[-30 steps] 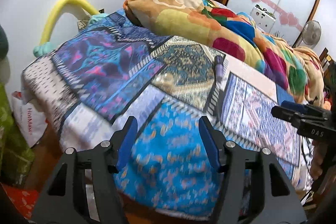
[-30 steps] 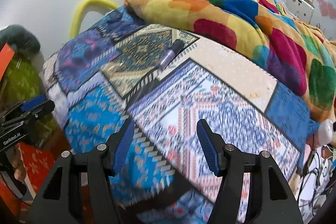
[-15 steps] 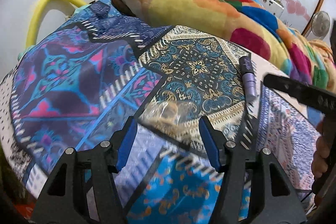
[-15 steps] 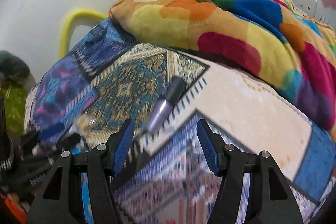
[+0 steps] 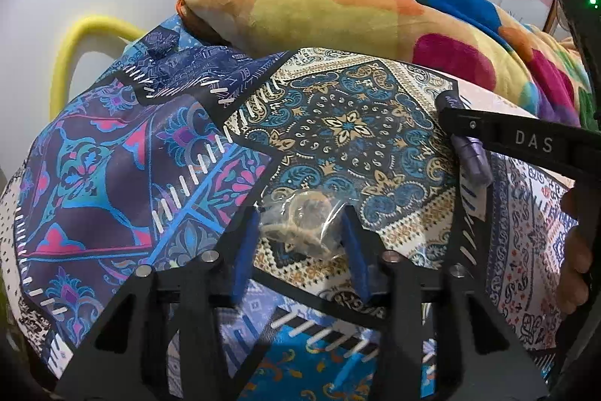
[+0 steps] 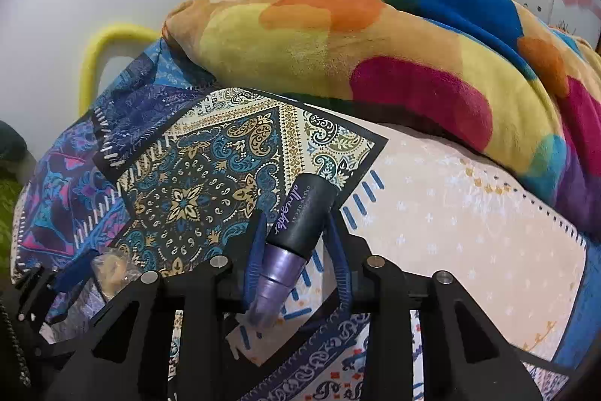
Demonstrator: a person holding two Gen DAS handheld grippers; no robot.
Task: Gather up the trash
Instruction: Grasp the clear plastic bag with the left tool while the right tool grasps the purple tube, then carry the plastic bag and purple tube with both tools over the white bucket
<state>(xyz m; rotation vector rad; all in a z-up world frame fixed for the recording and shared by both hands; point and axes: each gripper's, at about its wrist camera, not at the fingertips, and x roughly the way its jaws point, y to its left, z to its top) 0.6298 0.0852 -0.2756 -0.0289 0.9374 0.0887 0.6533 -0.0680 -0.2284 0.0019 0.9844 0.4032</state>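
Left gripper (image 5: 300,217): fingers spread, a clear wrapper (image 5: 300,224) lying on the bedsheet (image 5: 150,153) between the tips, contact unclear. Right gripper (image 6: 296,232): fingers apart, flanking a purple tube (image 6: 289,243) on the sheet; not clamped. Blanket (image 6: 375,36) beyond both.

Both grippers have dropped in close to the patchwork bedspread (image 5: 338,123) — the left gripper (image 5: 300,232) now brackets the crumpled clear wrapper (image 5: 300,224), fingers narrower than a second ago. The right gripper (image 6: 296,243) has closed in around the purple tube (image 6: 289,243) — blue pads right beside it.
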